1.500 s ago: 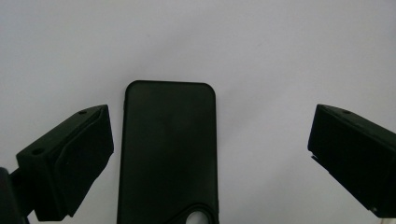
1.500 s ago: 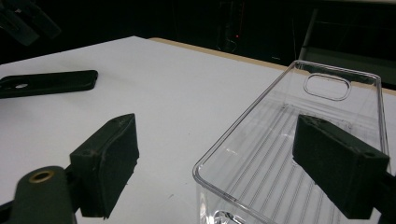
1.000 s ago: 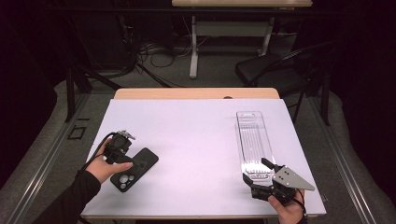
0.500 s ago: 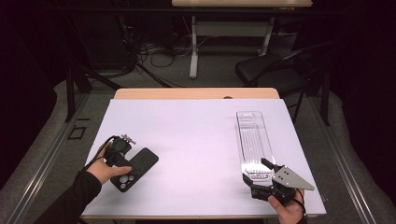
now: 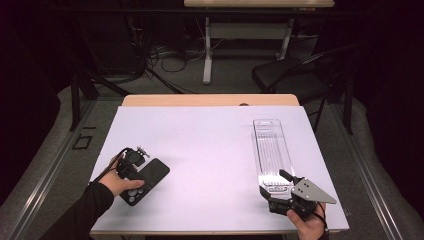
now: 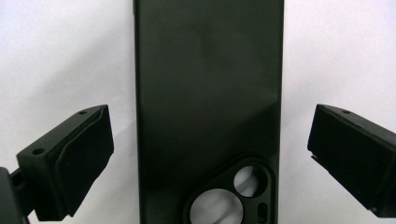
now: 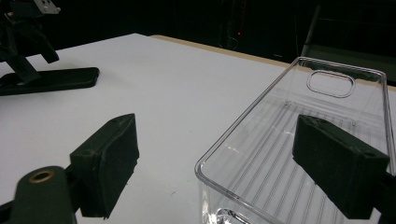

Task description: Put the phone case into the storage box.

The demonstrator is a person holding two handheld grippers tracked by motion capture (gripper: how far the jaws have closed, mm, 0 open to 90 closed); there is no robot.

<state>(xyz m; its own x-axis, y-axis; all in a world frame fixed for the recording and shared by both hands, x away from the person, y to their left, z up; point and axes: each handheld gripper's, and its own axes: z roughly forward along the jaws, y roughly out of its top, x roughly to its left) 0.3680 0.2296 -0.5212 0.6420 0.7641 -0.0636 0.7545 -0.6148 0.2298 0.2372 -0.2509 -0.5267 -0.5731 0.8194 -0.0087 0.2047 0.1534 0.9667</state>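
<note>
Lying flat near the left front corner of the desk [image 5: 210,150], a black phone case [image 5: 145,181] shows its back, the camera cutout toward the front edge. The left gripper [image 5: 131,167] stands over it, held by the person's left hand [image 5: 117,181] whose dark sleeve comes in from the front left. In the left gripper view the phone case [image 6: 208,107] runs up the middle of the frame, with one jaw on each side of it and white desk showing in the gaps; the left gripper [image 6: 208,163] is spread wide and touches neither long edge of the case.

Across the bare middle of the desk, well apart from the case, a clear plastic tray [image 5: 271,152] lies lengthwise near the right edge, one short end toward the back and the other near the front right corner. The right gripper [image 5: 280,192] sits at that near end, with its grey three-cornered plate on top and the right hand [image 5: 306,220] behind it. In the right gripper view the right gripper [image 7: 210,168] is wide apart: one jaw hangs over the white desk just outside the tray's rim, the other over the ribbed inside of the tray [image 7: 299,140]. Whether either jaw touches the rim cannot be told. Farther off in that view the phone case [image 7: 51,79] lies under the left gripper.
</note>
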